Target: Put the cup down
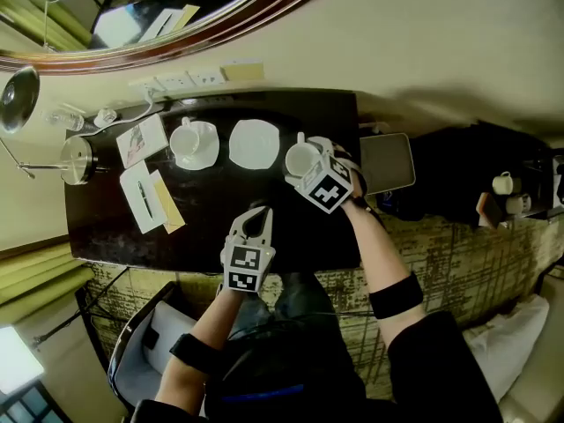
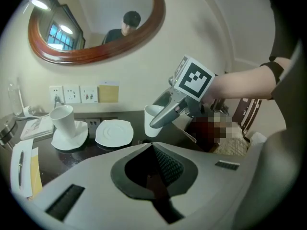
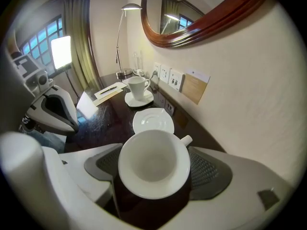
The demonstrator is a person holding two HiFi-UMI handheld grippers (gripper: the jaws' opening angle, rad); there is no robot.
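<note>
The right gripper [image 3: 153, 152] has its two jaws pressed on the sides of a white cup [image 3: 152, 166], so it is holding the cup. The cup sits right between the jaws with its mouth open to the camera, and there is nothing inside it. Its small handle sticks out toward the right jaw. The cup is low over the dark table [image 3: 103, 126], but I cannot tell if its bottom touches the wood. Just ahead of the gripper lies a white saucer [image 3: 153, 122] with nothing on it. Farther ahead stands a second cup [image 3: 138, 86] on its own saucer [image 3: 139, 100]. Past that, and a bit to the left, lie some papers with a pen [image 3: 109, 90], and behind them stands a lamp [image 3: 125, 37]. To the right of the gripper is the wall, with sockets [image 3: 170, 76] low down and a big mirror [image 3: 201, 18] with a wooden frame up high. Nothing stands between the held cup and the empty saucer. Off to the left of the right gripper hangs the left gripper [image 2: 152, 146], near the front edge of the table. Its jaws are closed tight together and hold nothing.
</note>
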